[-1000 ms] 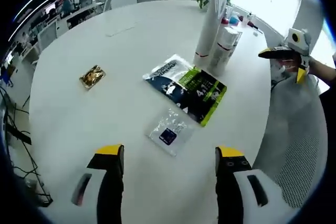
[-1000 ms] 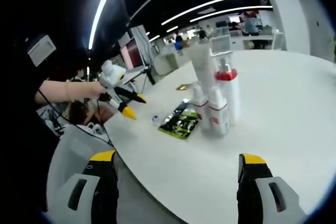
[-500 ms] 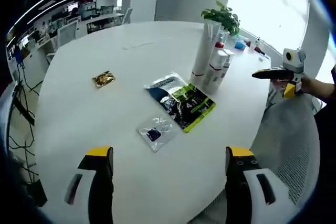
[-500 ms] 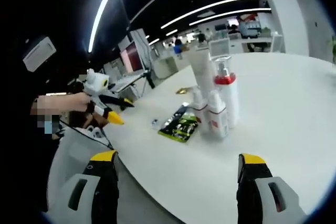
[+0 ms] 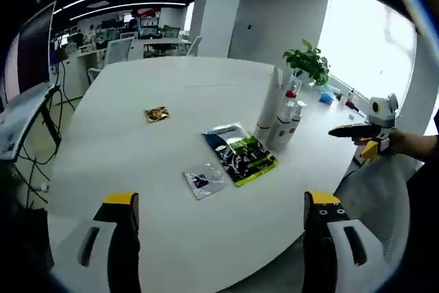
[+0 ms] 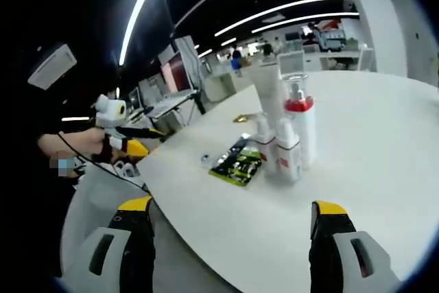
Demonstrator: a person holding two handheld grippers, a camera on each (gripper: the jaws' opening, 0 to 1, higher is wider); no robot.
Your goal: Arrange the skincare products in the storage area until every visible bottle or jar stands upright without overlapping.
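Note:
Several white skincare containers stand upright in a tight cluster on the round white table (image 5: 137, 149): a tall tube (image 5: 269, 103) (image 6: 271, 97), a pump bottle with a red collar (image 5: 288, 109) (image 6: 300, 125) and two small bottles (image 6: 264, 147) (image 6: 289, 158). Beside them lie a green and dark sachet pack (image 5: 240, 154) (image 6: 238, 161), a small clear sachet (image 5: 203, 180) (image 6: 204, 159) and a gold packet (image 5: 157, 114) (image 6: 240, 119). My left gripper (image 5: 221, 200) (image 6: 130, 139) is open, off the table's near edge. My right gripper (image 6: 232, 205) (image 5: 360, 132) is open too, off the rim beside the bottles.
A potted plant (image 5: 309, 63) and small items stand at the table's far edge behind the bottles. Office desks, chairs and monitors fill the room beyond. A mesh chair (image 5: 374, 197) sits by the table's right rim. A hand holds each gripper.
The left gripper has drawn back from the table, so its view takes in the whole tabletop. In the right gripper view it has shifted left. The products have not moved.

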